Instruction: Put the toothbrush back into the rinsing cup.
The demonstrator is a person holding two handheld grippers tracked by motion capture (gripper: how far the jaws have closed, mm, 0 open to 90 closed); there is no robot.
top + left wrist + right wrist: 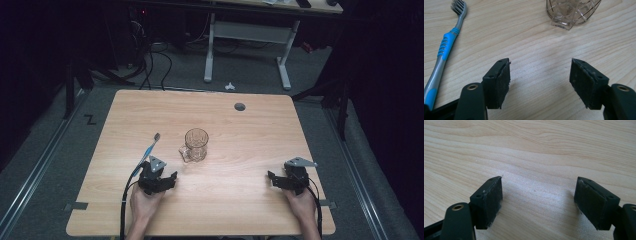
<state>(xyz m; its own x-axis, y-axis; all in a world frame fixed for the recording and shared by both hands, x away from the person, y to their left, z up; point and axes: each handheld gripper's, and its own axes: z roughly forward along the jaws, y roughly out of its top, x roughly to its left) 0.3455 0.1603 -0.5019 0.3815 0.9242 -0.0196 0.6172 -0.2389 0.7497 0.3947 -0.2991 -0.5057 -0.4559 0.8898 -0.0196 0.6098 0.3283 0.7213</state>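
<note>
**Toothbrush and glass mug waiting between two idle tools**

Toothbrush point(150, 148) lying flat on the wooden table point(240, 130), left of centre, bristle head pointing away from the person, blue-and-grey handle angling back toward the left hand-held gripper point(167, 179). Seen in the left gripper view as toothbrush point(445, 47) running up the left edge, head at the top, near end of the handle passing just beside the left jaw, touching or not impossible to tell.

Glass mug point(196, 145) standing upright near the table's middle, just right of the toothbrush and apart from it, handle turning toward the person's left. Appearing in the left gripper view as glass mug point(571, 12) at the top, well ahead of the jaws.

Left hand-held gripper point(540, 80) resting low over the table, jaws spread wide apart, gripping nothing, bare wood showing between the pads. Left hand point(145, 202) wrapping the body from behind, cable trailing off the near edge.

Right hand-held gripper point(274, 179) sitting near the table's right side, well apart from mug and toothbrush, right hand point(302, 200) holding it. Right hand-held gripper point(537, 200) likewise gaping wide, pads enclosing plain wood grain.

Round cable hole point(240, 106) showing near the far edge.
</note>
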